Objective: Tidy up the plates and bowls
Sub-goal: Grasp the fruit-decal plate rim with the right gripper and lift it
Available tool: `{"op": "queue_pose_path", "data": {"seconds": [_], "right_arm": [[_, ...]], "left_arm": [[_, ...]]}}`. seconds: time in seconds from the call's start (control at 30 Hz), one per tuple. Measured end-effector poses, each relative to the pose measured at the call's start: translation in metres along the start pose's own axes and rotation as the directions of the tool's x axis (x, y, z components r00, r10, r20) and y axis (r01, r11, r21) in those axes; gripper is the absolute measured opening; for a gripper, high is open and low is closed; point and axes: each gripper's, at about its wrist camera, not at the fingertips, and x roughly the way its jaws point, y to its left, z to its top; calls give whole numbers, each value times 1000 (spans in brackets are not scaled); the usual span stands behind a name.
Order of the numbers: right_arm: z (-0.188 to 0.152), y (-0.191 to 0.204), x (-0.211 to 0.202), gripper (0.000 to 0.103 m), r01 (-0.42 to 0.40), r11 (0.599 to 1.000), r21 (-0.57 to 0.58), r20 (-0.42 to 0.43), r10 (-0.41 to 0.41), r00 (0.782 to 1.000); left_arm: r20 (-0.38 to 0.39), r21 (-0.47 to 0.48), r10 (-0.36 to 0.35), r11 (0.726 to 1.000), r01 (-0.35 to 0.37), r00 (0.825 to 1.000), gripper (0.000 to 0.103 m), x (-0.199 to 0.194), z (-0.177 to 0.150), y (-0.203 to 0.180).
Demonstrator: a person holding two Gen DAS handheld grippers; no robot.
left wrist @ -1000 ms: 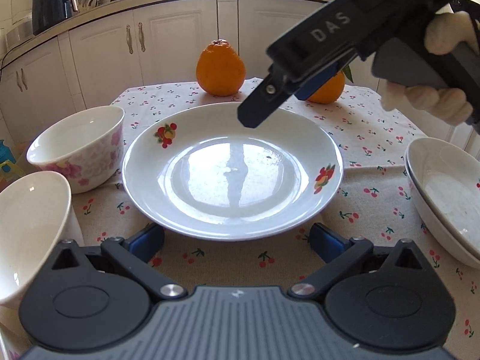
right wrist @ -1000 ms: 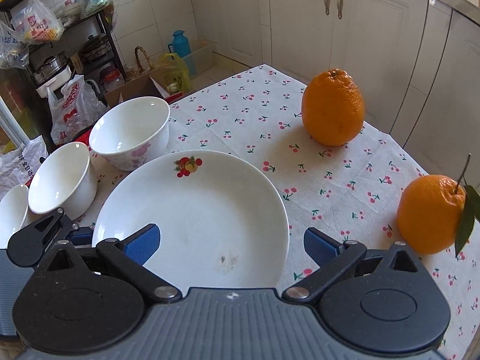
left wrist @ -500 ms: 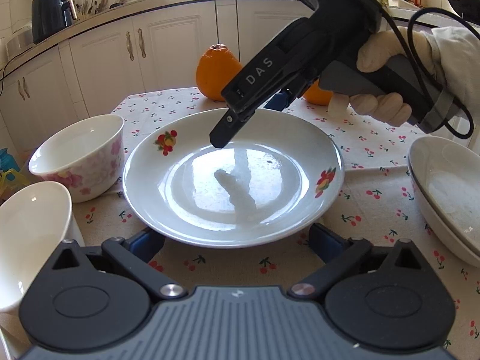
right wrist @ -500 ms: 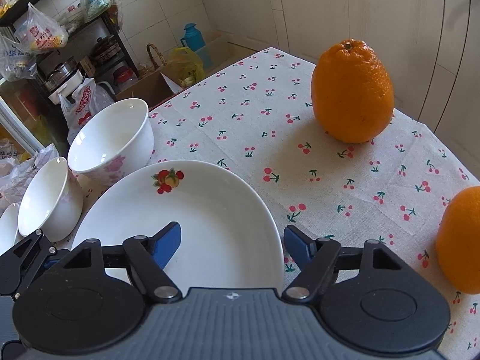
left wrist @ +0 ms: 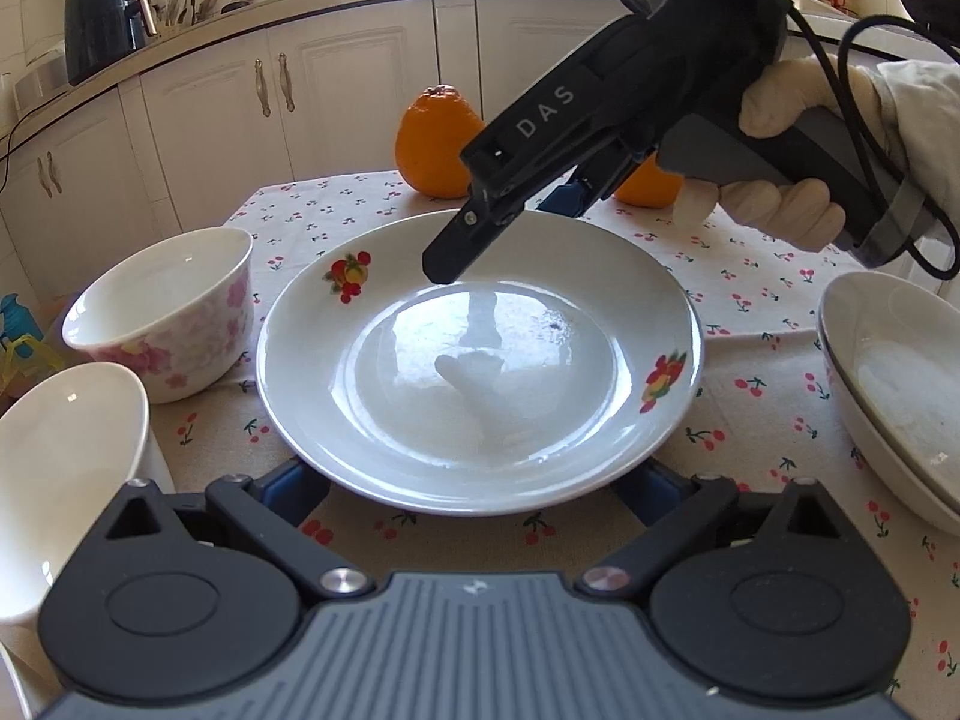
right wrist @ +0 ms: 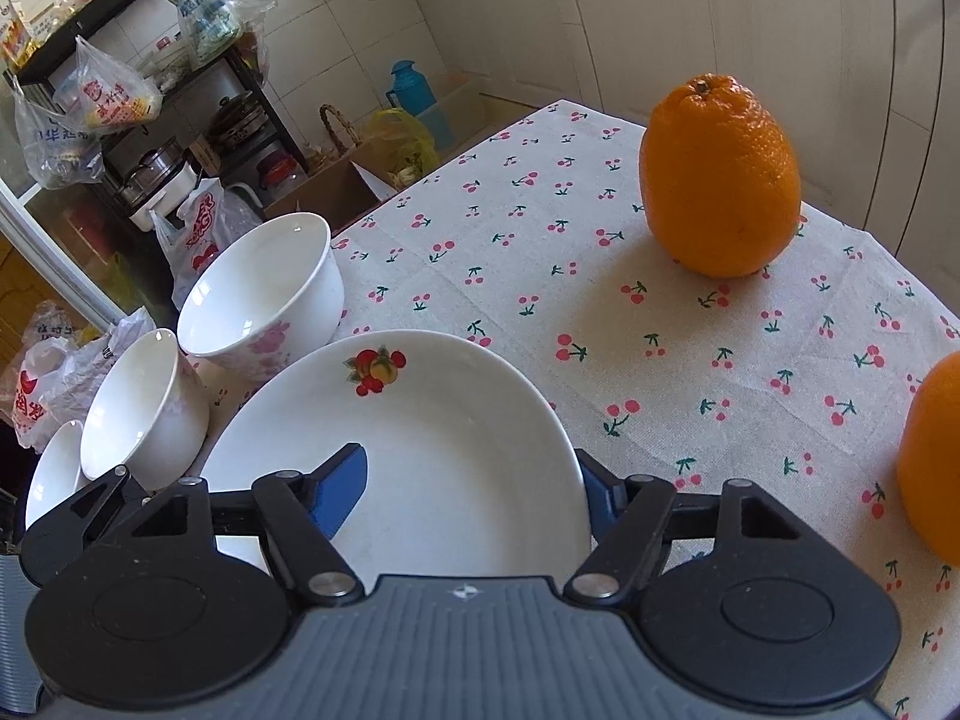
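A white plate [left wrist: 480, 372] with fruit prints lies mid-table on the cherry cloth. My left gripper [left wrist: 471, 489] sits low at its near rim. Its blue fingers [left wrist: 294, 486] stand wide apart, tips tucked under the rim, and the jaws are closing with no grip. My right gripper [right wrist: 468, 492] straddles the far rim of the plate [right wrist: 432, 420]: one blue finger [right wrist: 342, 486] hovers over the inside and the other is outside the edge. Its jaws are closing with the rim between them, not clamped. In the left wrist view the right gripper [left wrist: 510, 228] slants down, held by a gloved hand [left wrist: 780, 204].
A pink-flowered bowl [left wrist: 162, 312] and a plain white bowl [left wrist: 60, 468] stand left of the plate. Stacked shallow dishes [left wrist: 888, 384] sit at the right. Two oranges [right wrist: 720, 174] [right wrist: 936, 462] stand at the far side. White cabinets lie beyond the table's edge.
My right gripper came down from above onto the plate's far rim and narrowed its jaws a lot. The left gripper stayed put, its fingers drawing in slightly.
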Motion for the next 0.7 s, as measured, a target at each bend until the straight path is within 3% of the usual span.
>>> {"op": "queue_pose_path", "data": {"seconds": [0.7], "right_arm": [[-27,15,-47,78,39,997,67,64,-43,997]], "left_arm": [[43,100,-55,994,51,998,100,-35,8,-10]]}}
